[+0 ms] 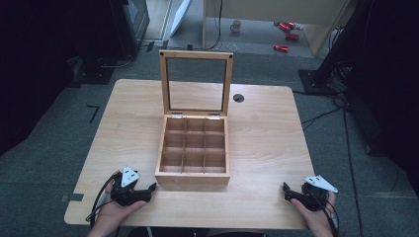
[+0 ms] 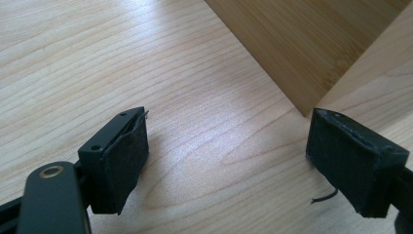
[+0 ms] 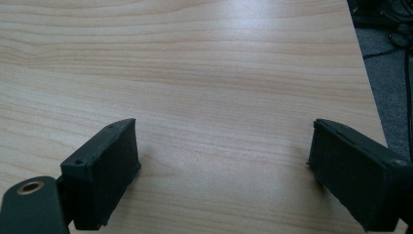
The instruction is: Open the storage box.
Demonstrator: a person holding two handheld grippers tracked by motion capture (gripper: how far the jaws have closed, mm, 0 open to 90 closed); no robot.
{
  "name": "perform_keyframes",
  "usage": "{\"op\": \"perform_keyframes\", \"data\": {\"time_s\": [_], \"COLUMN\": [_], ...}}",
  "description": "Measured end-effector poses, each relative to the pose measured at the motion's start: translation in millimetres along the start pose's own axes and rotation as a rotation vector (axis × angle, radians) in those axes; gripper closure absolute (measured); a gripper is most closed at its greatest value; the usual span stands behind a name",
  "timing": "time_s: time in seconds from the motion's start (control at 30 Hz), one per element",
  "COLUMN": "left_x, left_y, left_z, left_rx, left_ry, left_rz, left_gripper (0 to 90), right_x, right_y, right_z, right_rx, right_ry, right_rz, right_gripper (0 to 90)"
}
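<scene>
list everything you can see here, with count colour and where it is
wooden box: 1, light wood, table centre, nine empty compartments
lid: 1, wood frame with clear pane, hinged upright at the box's far edge
table: 1, pale wood, round hole near far edge
mug: 1, pale, floor beyond table
red objects: several, floor far right
cables: dark, floor right
left hand-held gripper: 1, black, near left edge, jaws open
right hand-held gripper: 1, black, near right edge, jaws open
</scene>
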State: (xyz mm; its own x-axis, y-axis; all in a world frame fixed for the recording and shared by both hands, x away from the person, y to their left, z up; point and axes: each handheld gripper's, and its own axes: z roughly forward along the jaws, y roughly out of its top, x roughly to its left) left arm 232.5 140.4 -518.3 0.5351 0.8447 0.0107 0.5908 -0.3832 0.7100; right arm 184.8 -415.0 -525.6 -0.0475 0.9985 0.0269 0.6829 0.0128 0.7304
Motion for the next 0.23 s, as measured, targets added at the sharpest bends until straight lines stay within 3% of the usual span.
{"op": "perform_keyframes", "data": {"time_s": [0.23], "left_x": [0.0], "left_y": [0.0], "left_z": [0.0], "left_rx": [0.000], "left_ry": [0.000], "left_rz": [0.000], "left_gripper": [16.0], "right_x": [0.2], "right_y": [0.0], "right_z": [0.0], "right_rx": [0.002], "right_ry": [0.004], "right_rz": [-0.002], "right_gripper": [10.1]}}
